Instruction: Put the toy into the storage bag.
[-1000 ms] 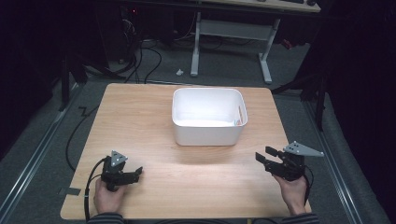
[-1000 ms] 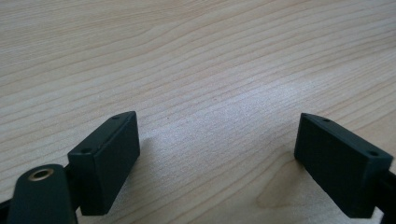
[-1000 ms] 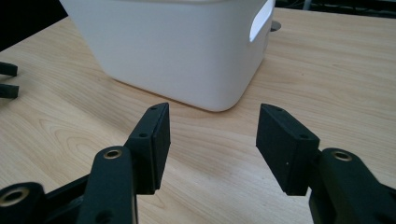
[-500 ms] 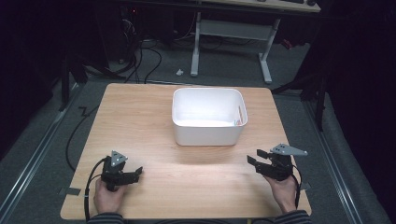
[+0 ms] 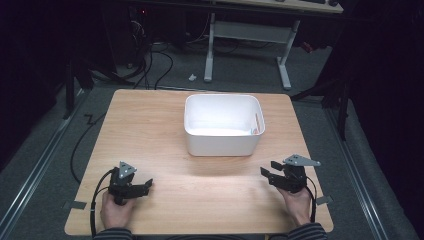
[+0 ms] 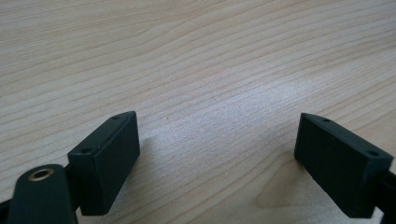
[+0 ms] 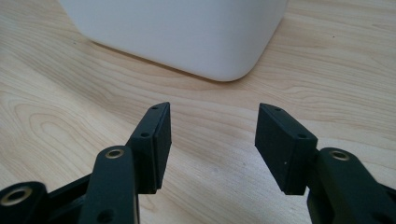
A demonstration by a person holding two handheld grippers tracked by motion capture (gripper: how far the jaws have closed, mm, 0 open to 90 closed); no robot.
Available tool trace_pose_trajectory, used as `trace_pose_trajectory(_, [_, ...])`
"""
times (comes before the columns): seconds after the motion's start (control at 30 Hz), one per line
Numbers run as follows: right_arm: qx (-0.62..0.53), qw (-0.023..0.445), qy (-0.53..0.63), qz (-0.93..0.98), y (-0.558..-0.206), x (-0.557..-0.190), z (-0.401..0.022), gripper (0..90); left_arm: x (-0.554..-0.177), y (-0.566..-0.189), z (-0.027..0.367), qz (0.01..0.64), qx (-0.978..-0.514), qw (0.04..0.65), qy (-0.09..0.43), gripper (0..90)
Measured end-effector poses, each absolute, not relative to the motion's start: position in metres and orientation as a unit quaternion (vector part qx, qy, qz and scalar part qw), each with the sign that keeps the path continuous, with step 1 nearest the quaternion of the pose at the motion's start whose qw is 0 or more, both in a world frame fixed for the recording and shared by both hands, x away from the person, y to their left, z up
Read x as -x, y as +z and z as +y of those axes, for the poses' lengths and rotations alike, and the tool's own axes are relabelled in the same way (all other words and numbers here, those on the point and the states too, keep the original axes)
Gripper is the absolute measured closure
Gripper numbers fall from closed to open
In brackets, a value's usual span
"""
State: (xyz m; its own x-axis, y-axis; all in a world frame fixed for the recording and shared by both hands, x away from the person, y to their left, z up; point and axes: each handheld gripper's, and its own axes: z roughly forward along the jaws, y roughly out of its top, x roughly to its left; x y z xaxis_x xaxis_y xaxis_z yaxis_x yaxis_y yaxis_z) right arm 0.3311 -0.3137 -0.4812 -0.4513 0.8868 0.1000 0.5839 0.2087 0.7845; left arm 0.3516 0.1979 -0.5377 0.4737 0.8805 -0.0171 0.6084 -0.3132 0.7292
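A white plastic bin point(image 5: 222, 125) stands at the middle back of the wooden table point(image 5: 150, 125); something thin and orange-pink leans inside its right wall. My left gripper point(image 5: 145, 187) rests low at the table's front left, held by a hand, jaws wide open over bare wood point(image 6: 215, 140). At the front right, my right gripper point(image 5: 267, 175) is held low, open with nothing between its jaws point(image 7: 212, 135). It points toward the bin's near corner point(image 7: 224, 51), a short way off.
The table's front edge runs just behind both hands. Dark floor surrounds the table, with cables at the left and back. A white desk frame point(image 5: 250, 45) stands beyond the far edge. Bare wood lies between the two grippers.
My right gripper has sunk toward the table and shifted a little left. The left gripper and the bin have stayed in place.
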Motion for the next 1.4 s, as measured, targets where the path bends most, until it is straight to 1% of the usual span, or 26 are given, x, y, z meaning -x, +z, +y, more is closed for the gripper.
trace_pose_trajectory(0.8, [-0.51,0.184,0.374,0.752,-0.506,-0.344,-0.317,46.2,-0.352,-0.538,0.198,0.474,-0.786,0.345,0.197,14.4])
trace_pose_trajectory(1.4, [-0.523,0.201,0.348,0.752,-0.517,-0.35,-0.318,45.4,-0.352,-0.538,0.198,0.474,-0.786,0.345,0.197,14.4])
